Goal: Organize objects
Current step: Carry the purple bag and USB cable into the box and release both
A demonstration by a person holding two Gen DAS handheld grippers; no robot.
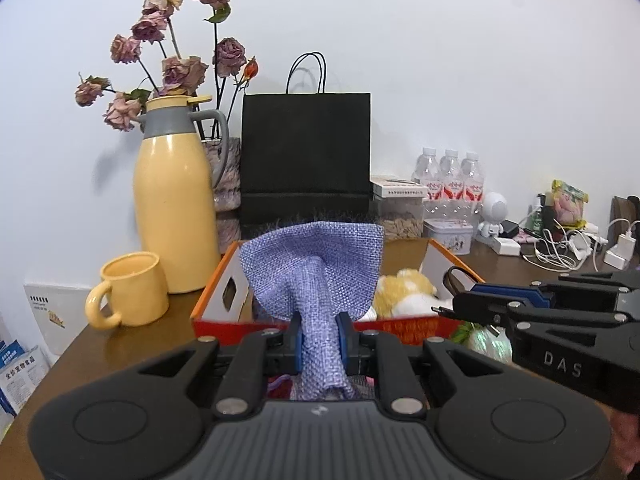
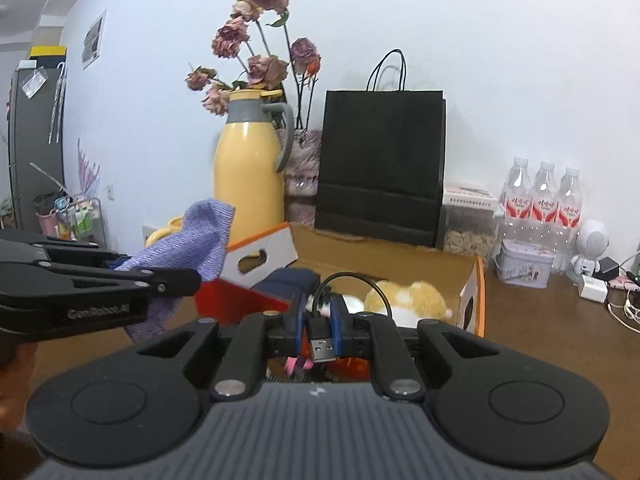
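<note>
My left gripper (image 1: 320, 344) is shut on a purple woven cloth pouch (image 1: 316, 276) and holds it up over the near edge of an orange and white cardboard box (image 1: 224, 288). The pouch also shows in the right wrist view (image 2: 196, 240), beside the left gripper (image 2: 176, 280). My right gripper (image 2: 318, 320) is shut on a black USB cable (image 2: 322, 340), its plug pointing back at the camera, just above the box (image 2: 264, 256). A yellow and white plush toy (image 2: 408, 296) lies inside the box. In the left wrist view the right gripper (image 1: 452, 304) comes in from the right.
A yellow thermos jug (image 1: 172, 200), a yellow mug (image 1: 132, 292) and dried roses (image 1: 176, 60) stand left of the box. A black paper bag (image 1: 306, 152) stands behind it. Water bottles (image 2: 540, 200), a tin (image 2: 524, 264), a white robot figure (image 2: 592, 248) and chargers with cables (image 1: 560, 248) crowd the right.
</note>
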